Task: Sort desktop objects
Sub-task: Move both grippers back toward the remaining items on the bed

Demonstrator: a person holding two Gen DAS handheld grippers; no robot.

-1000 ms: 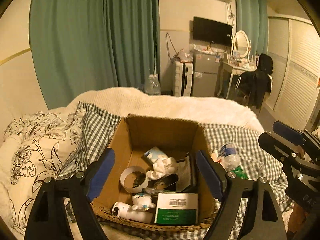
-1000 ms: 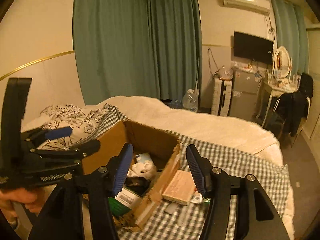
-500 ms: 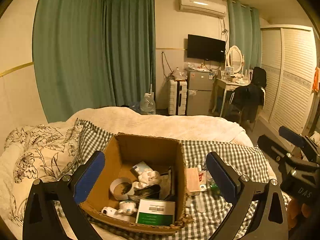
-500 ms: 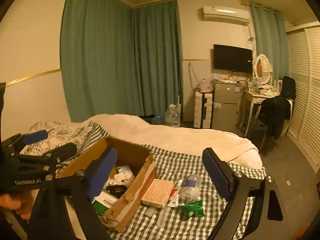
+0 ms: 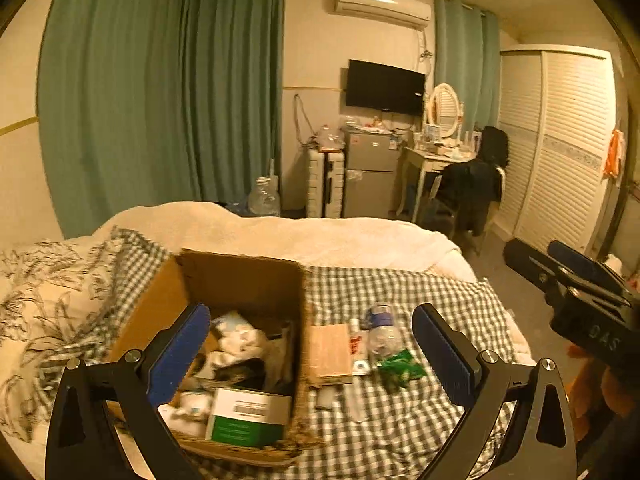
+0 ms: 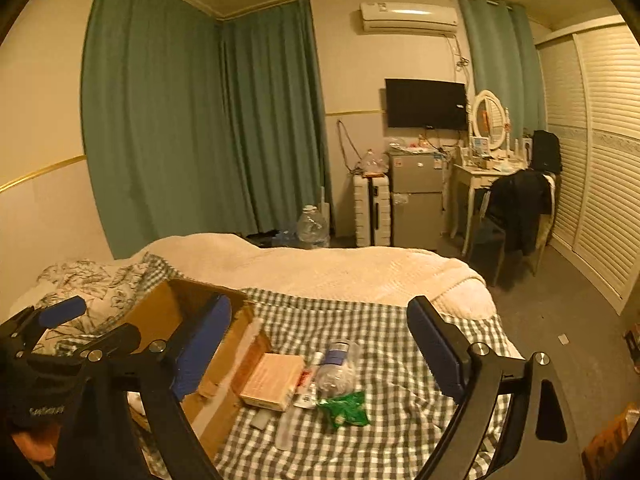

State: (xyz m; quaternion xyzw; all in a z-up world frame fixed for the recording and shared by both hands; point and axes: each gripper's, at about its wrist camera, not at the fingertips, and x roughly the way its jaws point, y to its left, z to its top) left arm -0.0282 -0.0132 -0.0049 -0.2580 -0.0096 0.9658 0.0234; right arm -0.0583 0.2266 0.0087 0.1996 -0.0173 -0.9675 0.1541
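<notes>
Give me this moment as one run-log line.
left tool: open, empty | right tool: open, empty | cardboard box: partly filled | bottle, flat box, green packet: on checked blanket

box contents [image 5: 240, 344]: motion-blurred, unidentifiable | cardboard box [image 6: 224, 364]: interior hidden by left hand-held gripper [image 6: 60, 336] | tube label [image 5: 358, 346]: too small

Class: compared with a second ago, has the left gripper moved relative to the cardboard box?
Yes. The left gripper has pulled back and right: the cardboard box now looks smaller and sits left, its right wall inside the fingers' gap.
</notes>
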